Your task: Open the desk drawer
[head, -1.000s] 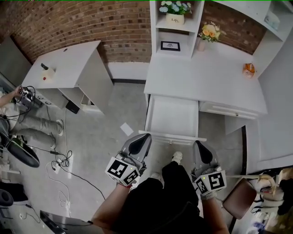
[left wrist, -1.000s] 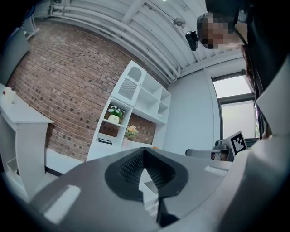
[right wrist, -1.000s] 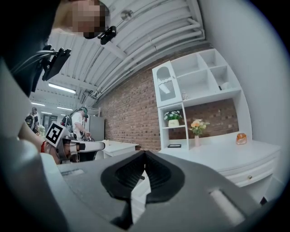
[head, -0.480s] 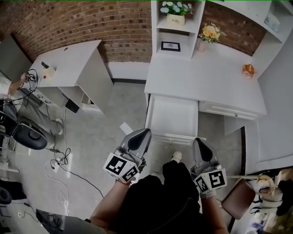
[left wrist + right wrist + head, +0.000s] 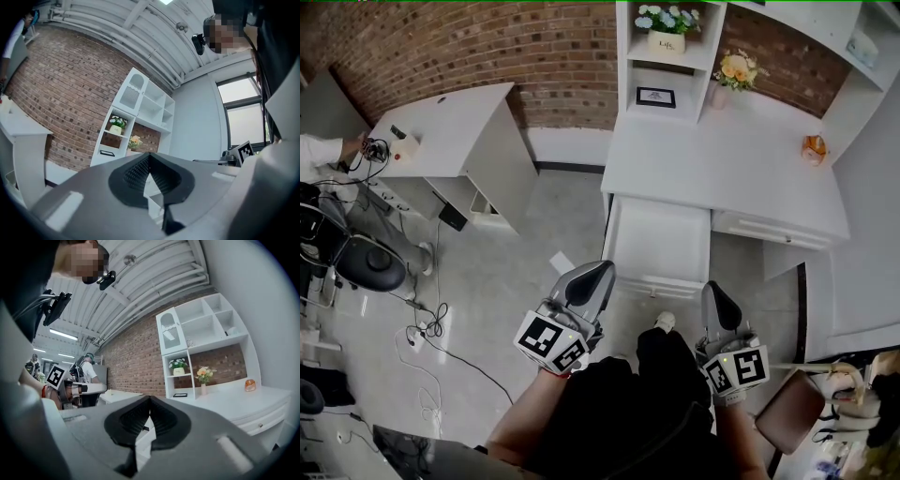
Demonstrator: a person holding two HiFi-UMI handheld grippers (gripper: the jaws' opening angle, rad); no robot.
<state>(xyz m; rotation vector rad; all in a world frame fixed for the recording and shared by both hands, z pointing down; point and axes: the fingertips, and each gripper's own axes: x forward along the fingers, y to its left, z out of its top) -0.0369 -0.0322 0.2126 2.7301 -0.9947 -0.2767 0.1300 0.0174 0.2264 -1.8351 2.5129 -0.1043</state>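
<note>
White desk [image 5: 722, 169] bears 1 flower vase [image 5: 719, 92], 1 orange object [image 5: 813, 148].

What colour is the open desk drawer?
White; the drawer shows best in the head view.

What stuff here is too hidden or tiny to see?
Head view: print in the small frame, too tiny to read.
Head view: orange thing on the desk, too small to name.
Head view: inside the right drawer, hidden because it is shut.
Left gripper view: the open drawer, nearly all covered by the left gripper itself.
</note>
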